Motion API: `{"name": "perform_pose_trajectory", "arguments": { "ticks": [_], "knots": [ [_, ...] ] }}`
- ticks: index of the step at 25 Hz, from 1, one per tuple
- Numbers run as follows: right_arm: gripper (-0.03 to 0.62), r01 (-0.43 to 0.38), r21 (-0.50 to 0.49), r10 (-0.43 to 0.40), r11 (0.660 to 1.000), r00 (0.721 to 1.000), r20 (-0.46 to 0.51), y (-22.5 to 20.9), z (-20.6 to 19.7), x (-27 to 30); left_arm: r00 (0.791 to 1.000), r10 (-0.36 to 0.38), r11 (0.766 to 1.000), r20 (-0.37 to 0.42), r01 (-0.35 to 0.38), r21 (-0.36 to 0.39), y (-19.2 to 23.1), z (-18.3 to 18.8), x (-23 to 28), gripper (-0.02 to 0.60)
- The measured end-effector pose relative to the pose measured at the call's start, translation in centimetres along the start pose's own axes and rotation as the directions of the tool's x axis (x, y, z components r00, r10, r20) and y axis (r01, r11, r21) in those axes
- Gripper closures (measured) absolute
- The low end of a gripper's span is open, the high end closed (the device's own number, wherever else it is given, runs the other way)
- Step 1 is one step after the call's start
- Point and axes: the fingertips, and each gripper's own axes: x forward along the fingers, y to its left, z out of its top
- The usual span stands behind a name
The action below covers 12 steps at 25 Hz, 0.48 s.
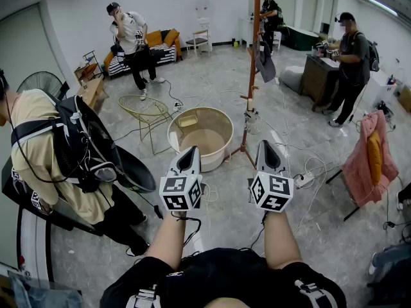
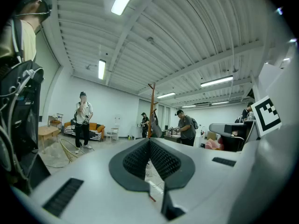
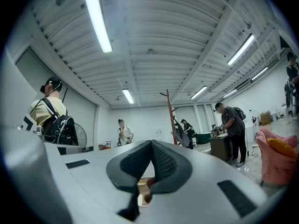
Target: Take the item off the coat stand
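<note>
Rust-red coat stand (image 1: 255, 76) way out across the grey floor (image 1: 225, 204), just past a round beige tub (image 1: 200, 133). Dark grey item (image 1: 264, 61) hanging off a peg on the right side of the pole, not taken down yet. Left gripper (image 1: 190, 153) and right gripper (image 1: 268, 147) held level, side by side, both aimed at the stand and well apart from it. Both clamped closed, pads touching, nothing pinched in either. Same deal in the two gripper views, with stand and item off beyond the closed tips. Person with a black backpack (image 1: 58, 153) over by the floor's left edge.
</note>
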Motion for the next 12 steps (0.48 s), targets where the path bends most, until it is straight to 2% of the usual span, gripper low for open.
{"name": "perform_pose_trajectory", "arguments": {
  "ticks": [4, 12],
  "knots": [
    [0.582, -0.008, 0.026, 0.008, 1.0, 1.0, 0.01, -2.1, 0.2, 0.9, 1.0, -0.01, 1.0, -0.004, 0.01, 0.006, -1.4, -0.1, 2.1, 0.571],
    [0.58, -0.01, 0.007, 0.01, 1.0, 1.0, 0.0, -6.6, 0.8, 2.0, 1.0, -0.012, 1.0, -0.006, 0.012, 0.021, -5.2, 0.0, 5.4, 0.571]
  ]
}}
